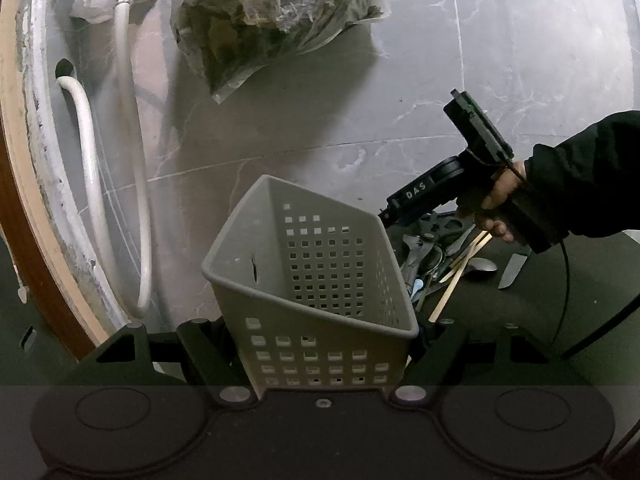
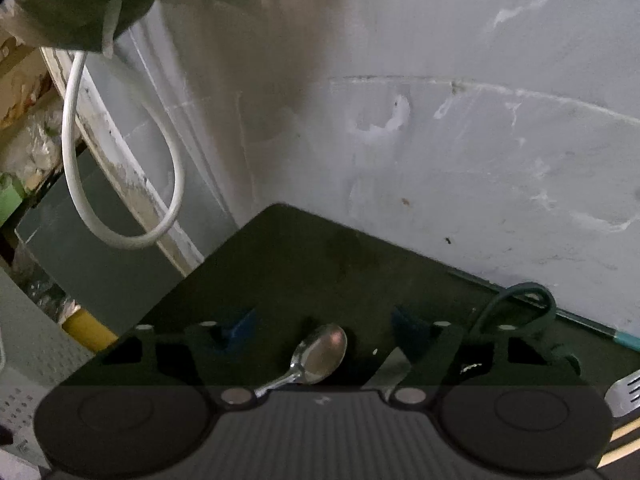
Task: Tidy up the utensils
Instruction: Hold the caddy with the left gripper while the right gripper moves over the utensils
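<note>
A grey perforated basket (image 1: 320, 280) hangs tilted, its opening facing up and away, with my left gripper (image 1: 320, 340) shut on its near wall. Just right of it a pile of utensils (image 1: 436, 264) lies on the black mat (image 1: 580, 300): chopsticks (image 1: 460, 276), a metal spoon (image 1: 482, 266) and a knife (image 1: 512, 270). A hand in a dark sleeve (image 1: 500, 200) holds the right gripper above the pile. In the right wrist view my right gripper (image 2: 324, 326) is open. The spoon (image 2: 320, 354) lies on the mat between the fingers, untouched, beside a knife blade (image 2: 390, 368).
A white hose (image 1: 92, 184) loops along the left wall. A clear plastic bag of dark stuff (image 1: 272, 12) lies on the grey marble surface beyond the basket. A black cable (image 2: 516, 300) curls on the mat at the right, and a slotted spatula (image 2: 626, 394) shows at the right edge.
</note>
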`<move>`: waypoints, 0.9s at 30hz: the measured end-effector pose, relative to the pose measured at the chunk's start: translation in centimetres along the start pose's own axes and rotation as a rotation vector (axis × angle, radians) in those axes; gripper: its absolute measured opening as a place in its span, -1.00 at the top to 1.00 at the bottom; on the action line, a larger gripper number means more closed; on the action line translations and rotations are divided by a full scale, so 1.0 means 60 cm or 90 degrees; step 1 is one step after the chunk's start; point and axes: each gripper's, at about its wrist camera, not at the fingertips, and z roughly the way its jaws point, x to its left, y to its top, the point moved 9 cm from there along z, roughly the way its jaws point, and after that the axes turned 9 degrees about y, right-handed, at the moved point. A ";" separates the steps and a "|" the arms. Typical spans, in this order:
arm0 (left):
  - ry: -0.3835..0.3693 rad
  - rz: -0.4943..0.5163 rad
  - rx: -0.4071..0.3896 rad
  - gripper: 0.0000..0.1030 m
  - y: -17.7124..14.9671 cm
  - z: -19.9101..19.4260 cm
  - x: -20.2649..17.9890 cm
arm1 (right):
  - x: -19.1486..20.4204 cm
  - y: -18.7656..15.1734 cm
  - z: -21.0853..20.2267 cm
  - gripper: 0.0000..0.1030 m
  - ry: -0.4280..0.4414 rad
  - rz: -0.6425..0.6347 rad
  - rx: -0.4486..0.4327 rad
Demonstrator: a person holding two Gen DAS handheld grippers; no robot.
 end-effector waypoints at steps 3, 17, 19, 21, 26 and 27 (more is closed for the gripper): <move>-0.001 -0.002 0.001 -0.51 0.000 0.000 0.001 | 0.004 -0.011 0.012 -0.36 0.008 -0.004 0.028; -0.002 -0.002 0.004 -0.51 0.000 0.002 0.000 | 0.004 -0.041 0.046 0.72 -0.029 0.003 0.074; -0.002 0.000 0.004 -0.51 0.000 0.002 0.000 | 0.003 -0.044 0.043 0.76 -0.030 0.006 0.065; -0.002 0.001 0.004 -0.51 0.001 0.003 0.000 | 0.002 -0.044 0.034 0.83 -0.030 0.019 0.050; -0.006 0.001 0.003 -0.51 0.003 0.007 0.000 | 0.020 -0.025 -0.008 0.96 -0.038 0.040 -0.029; -0.007 -0.001 0.003 -0.51 0.003 0.008 0.000 | 0.028 -0.020 -0.022 0.97 -0.044 0.034 -0.046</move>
